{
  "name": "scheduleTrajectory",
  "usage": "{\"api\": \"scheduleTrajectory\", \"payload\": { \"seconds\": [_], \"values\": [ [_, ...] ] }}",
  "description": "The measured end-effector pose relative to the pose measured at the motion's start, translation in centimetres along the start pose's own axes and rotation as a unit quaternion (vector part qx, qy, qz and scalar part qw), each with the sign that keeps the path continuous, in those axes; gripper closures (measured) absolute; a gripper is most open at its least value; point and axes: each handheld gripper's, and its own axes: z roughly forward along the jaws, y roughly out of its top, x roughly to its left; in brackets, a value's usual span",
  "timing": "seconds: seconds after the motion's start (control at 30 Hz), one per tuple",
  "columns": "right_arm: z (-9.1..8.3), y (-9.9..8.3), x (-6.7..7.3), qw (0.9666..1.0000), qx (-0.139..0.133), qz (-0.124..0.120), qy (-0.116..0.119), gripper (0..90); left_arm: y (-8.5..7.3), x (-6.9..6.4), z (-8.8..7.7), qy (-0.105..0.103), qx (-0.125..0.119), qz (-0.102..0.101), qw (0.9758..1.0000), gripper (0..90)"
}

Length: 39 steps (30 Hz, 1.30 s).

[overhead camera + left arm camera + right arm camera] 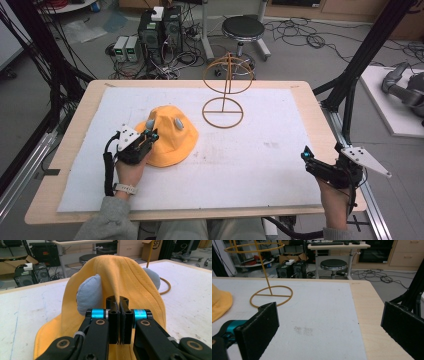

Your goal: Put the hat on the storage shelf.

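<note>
The left claw [119,315] is pinching a raised fold of the soft yellow cloth bucket hat with padded grey-blue ears [120,272], its two black jaws pressed together with only the thin ridge of fabric between them. The hat is sitting right in front of that claw on the white padded surface [260,165], crown bunched upward toward the pinch, brim spreading flat beneath and around the jaws.

The grip is taking in just a narrow crease near the crown, so in my judgement a quick lift is risking the cloth sliding out between the pads, or the hat hanging lopsided and swinging. One grey-blue ear [89,295] is sitting just to the left of the jaws; it could be catching on something as the hat is carried.

Farther off, beyond the hat, the yellow wire hat stand with a ring base and hoop top [226,85] is standing upright. It looks light, and a dangling brim dragged against it could be tipping it over.

The right claw [312,160] is waiting well apart near the surface's right edge, jaws spread wide and holding nothing.

Writing: a cardboard box in the background of the left claw's view is bearing the letters "SF" [156,243]; nothing else is legible.
</note>
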Motion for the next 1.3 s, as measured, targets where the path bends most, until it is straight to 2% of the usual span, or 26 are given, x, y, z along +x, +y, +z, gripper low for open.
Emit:
{"api": "scheduleTrajectory", "payload": {
  "seconds": [0.23, 0.5, 0.77, 0.83, 1.0, 1.3],
  "values": [
    [0.0, 0.1, 0.1, 1.0, 0.0, 0.0, 0.002, 1.1, 0.5, 0.0, -0.4, 0.005, -0.009, 0.004, 0.9999, 87.6],
    [0.0, 0.1, 0.2, 1.0, 0.0, -0.004, 0.002, 1.1, 1.6, -0.3, -1.5, 0.008, -0.049, 0.0, 0.9988, 87.7],
    [0.0, 0.1, 0.2, 1.0, -0.001, -0.003, 0.002, 1.1, 2.9, -0.4, -3.2, 0.011, -0.108, -0.006, 0.994, 87.7],
    [0.0, 0.1, 0.2, 1.0, -0.001, -0.003, 0.002, 1.1, 3.2, -0.4, -3.5, 0.011, -0.117, -0.009, 0.9931, 87.7],
    [0.1, 0.1, 0.3, 1.0, -0.001, -0.005, 0.005, 1.1, 3.7, -0.5, -3.8, 0.014, -0.132, -0.002, 0.9912, 87.7],
    [0.2, 0.1, 0.6, 0.9999, 0.002, -0.008, 0.006, 1.1, 5.2, -0.4, -5.4, 0.017, -0.175, -0.014, 0.9843, 87.7]
  ]
}}
